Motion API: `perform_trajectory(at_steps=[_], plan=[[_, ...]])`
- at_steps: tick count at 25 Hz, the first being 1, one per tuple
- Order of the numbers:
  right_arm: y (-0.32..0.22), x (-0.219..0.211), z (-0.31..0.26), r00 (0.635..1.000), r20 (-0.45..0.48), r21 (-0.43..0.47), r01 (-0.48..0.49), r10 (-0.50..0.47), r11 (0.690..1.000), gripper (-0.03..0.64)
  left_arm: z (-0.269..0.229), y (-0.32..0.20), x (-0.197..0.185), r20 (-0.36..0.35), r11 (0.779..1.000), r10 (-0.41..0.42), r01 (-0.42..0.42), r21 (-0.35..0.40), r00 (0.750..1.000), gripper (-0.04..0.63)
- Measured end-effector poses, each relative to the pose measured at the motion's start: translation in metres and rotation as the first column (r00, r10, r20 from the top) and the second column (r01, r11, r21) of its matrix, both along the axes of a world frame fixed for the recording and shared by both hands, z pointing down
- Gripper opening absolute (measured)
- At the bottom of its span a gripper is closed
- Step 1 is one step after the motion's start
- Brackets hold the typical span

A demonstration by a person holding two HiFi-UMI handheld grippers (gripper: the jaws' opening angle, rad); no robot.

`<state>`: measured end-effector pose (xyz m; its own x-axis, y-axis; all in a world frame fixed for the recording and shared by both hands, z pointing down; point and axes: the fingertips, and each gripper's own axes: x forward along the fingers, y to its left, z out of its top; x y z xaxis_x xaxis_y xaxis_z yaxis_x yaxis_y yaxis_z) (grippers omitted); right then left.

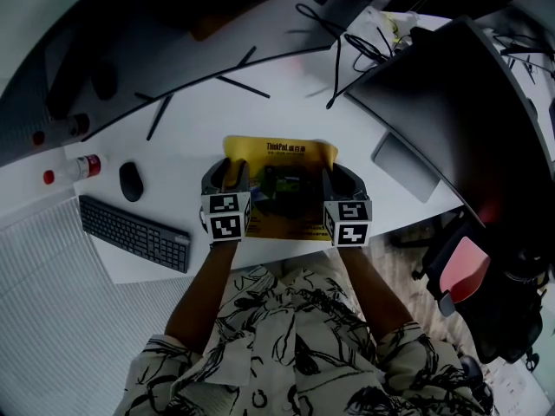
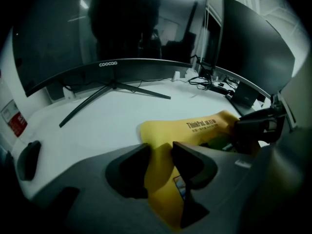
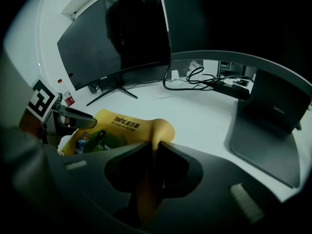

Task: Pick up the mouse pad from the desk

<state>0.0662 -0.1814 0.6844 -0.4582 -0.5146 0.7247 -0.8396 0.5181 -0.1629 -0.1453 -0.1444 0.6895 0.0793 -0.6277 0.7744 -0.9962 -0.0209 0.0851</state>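
Note:
A yellow mouse pad (image 1: 282, 159) with dark print lies at the front edge of the white desk (image 1: 191, 120), its two side edges lifted. My left gripper (image 1: 232, 173) sits at the pad's left edge. In the left gripper view the yellow edge (image 2: 204, 126) folds up between the jaws of that gripper (image 2: 158, 155), which press on it. My right gripper (image 1: 331, 178) is at the pad's right edge. In the right gripper view the jaws of the gripper (image 3: 155, 152) pinch a raised fold of the pad (image 3: 122, 123).
A black keyboard (image 1: 134, 232), a black mouse (image 1: 130, 181) and a red-capped bottle (image 1: 76, 169) lie to the left. A curved monitor (image 1: 130, 42) stands behind, a dark screen (image 1: 451, 102) with a grey base (image 1: 406, 167) to the right. Cables (image 1: 355, 42) run at the back.

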Motion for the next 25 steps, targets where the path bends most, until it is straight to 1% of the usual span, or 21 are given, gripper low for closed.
perform_trajectory(at_steps=[2,4,7,11,15,18,21,25], plan=[[0.000,0.000,-0.001,1.000,-0.001,0.000,-0.002,0.002,1.000,0.072,0.000,0.000,0.006,0.010,1.000,0.021,-0.021,0.000,1.000,0.125],[0.000,0.000,-0.002,1.000,0.002,-0.001,0.000,0.000,1.000,0.074,0.000,0.000,0.007,0.012,1.000,0.020,-0.020,0.004,1.000,0.103],[0.000,0.000,-0.004,1.000,0.019,0.001,0.004,-0.004,1.000,0.074,-0.003,0.000,0.007,-0.011,1.000,0.009,-0.009,0.008,1.000,0.100],[0.000,0.001,-0.014,0.998,0.064,0.024,-0.007,0.006,1.000,0.072,-0.011,0.001,0.007,-0.031,0.999,0.018,-0.017,0.027,0.999,0.091],[-0.006,-0.002,-0.030,0.996,0.085,0.070,-0.016,0.010,0.997,0.072,-0.026,-0.002,0.004,-0.040,0.996,-0.006,0.009,0.085,0.999,0.081],[-0.016,-0.004,-0.044,0.993,0.114,0.101,-0.033,0.022,0.994,0.072,-0.043,-0.008,-0.001,-0.044,0.990,-0.018,0.024,0.142,0.999,0.081],[-0.021,-0.007,-0.064,0.991,0.132,0.146,-0.033,0.014,0.989,0.072,-0.066,-0.012,-0.004,-0.029,0.979,-0.011,0.017,0.202,1.000,0.077],[-0.029,-0.012,-0.094,0.986,0.164,0.210,-0.039,0.004,0.977,0.072,-0.101,-0.016,-0.009,-0.025,0.960,-0.016,0.022,0.279,1.000,0.074]])
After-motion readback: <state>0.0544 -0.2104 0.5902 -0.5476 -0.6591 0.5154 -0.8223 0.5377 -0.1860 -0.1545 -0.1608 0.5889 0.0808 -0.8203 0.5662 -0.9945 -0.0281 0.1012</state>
